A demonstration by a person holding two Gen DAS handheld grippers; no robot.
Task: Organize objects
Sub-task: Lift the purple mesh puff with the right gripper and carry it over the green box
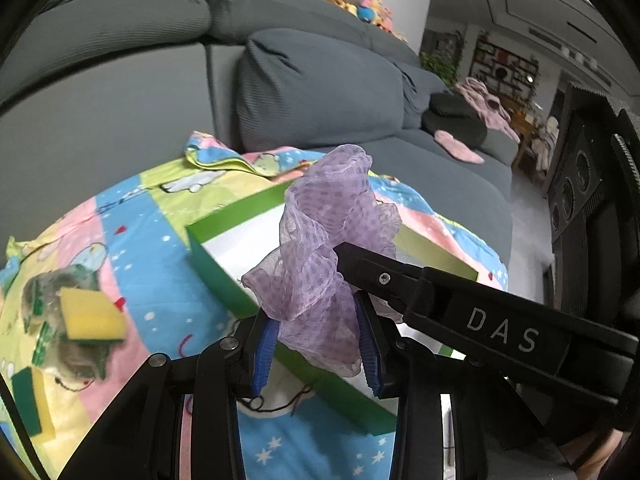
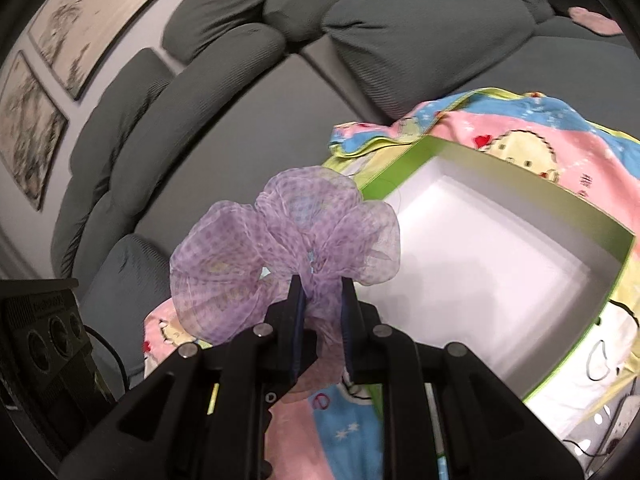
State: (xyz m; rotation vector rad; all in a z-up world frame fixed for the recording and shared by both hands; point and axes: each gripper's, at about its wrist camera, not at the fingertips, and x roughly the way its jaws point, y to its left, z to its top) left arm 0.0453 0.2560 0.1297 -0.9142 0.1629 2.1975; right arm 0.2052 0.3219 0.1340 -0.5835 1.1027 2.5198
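Note:
A sheer purple dotted scrunchie (image 1: 320, 240) is held up above an open green box with a white inside (image 1: 224, 276). My left gripper (image 1: 318, 344) is shut on its lower part, between blue pads. My right gripper reaches in from the right in the left wrist view (image 1: 348, 264) and also grips the scrunchie. In the right wrist view, my right gripper (image 2: 322, 312) is shut on the scrunchie (image 2: 280, 248), left of the box (image 2: 600, 220).
The box lies on a colourful cartoon blanket (image 1: 132, 216) on a grey sofa (image 1: 120, 92). Yellow-green sponges (image 1: 90, 316) lie at the left on the blanket. Pink items (image 1: 460, 148) lie far right on the sofa. A black device (image 2: 44, 332) stands at the left.

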